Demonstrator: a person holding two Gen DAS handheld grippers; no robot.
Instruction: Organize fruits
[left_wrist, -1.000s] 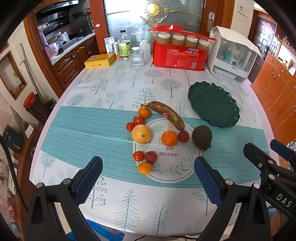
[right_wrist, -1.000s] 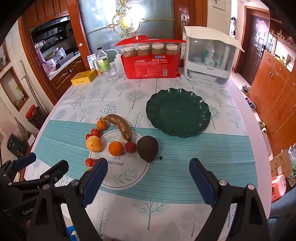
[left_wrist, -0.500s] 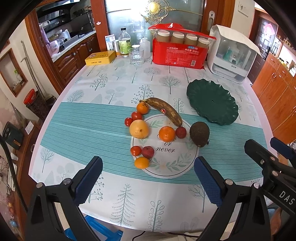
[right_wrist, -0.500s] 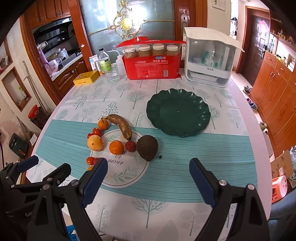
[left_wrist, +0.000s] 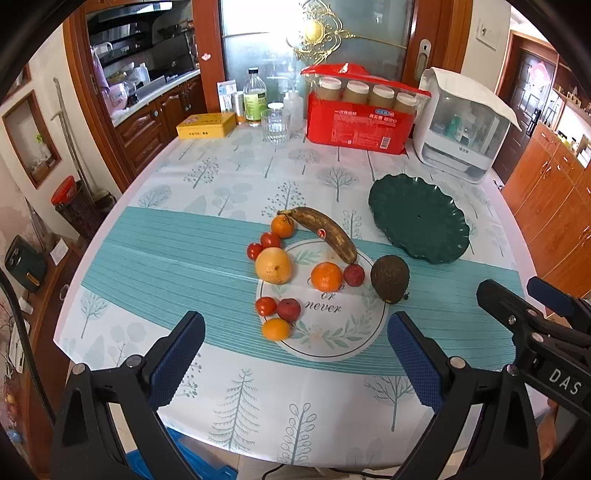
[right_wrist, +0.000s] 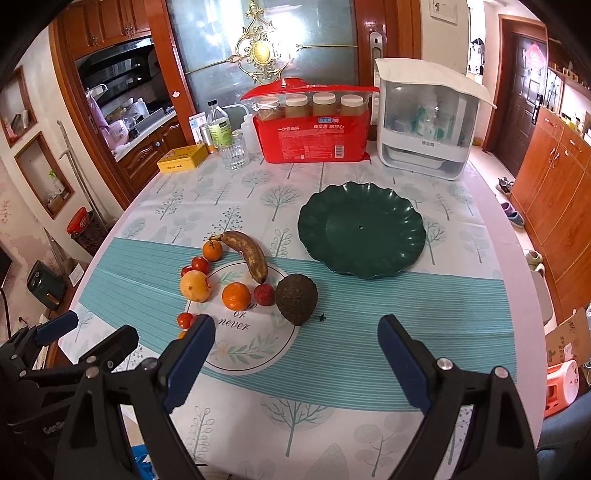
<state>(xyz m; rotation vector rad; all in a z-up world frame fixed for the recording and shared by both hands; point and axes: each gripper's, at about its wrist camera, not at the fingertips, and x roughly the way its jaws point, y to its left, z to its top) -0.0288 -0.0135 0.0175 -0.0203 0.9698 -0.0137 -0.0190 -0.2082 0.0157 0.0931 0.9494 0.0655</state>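
While the fruits lie loose on the desk, both tools hang over its near edge with nothing in them.

Fruits: clustered on and around a round printed motif in the teal band of the tablecloth, left of the green plate.
Avocado (left_wrist: 390, 277): dark, at the right end of the cluster, nearest the plate, apart from it.
Banana (left_wrist: 327, 231): browned, lying slantwise; its lower end is just beside a small red fruit (left_wrist: 354, 274).
Large yellow citrus (left_wrist: 273, 265): at the cluster's left side, with two cherry tomatoes (left_wrist: 262, 245) just beside it at its far side.
Oranges: one (left_wrist: 326, 276) mid-cluster, one (left_wrist: 282, 226) by the banana's stem, one (left_wrist: 276, 329) nearest the camera.
Near pair: a tomato (left_wrist: 266, 306) and a small red fruit (left_wrist: 289, 309) side by side, just above the nearest orange.
Green plate (right_wrist: 380, 254): scalloped, nothing on it, right of the fruits.
Left gripper (left_wrist: 295, 354): jaws spread wide, holding nothing, above the desk's near edge before the cluster.
Right gripper (right_wrist: 295, 354): jaws spread wide, holding nothing, before the avocado and plate.
Desk (left_wrist: 155, 258): round, covered in a tree-print cloth.
Far edge: red package (left_wrist: 360, 118) of paper cups, white appliance (left_wrist: 465, 125), glass (left_wrist: 275, 125), bottle (left_wrist: 255, 98), yellow box (left_wrist: 206, 125).
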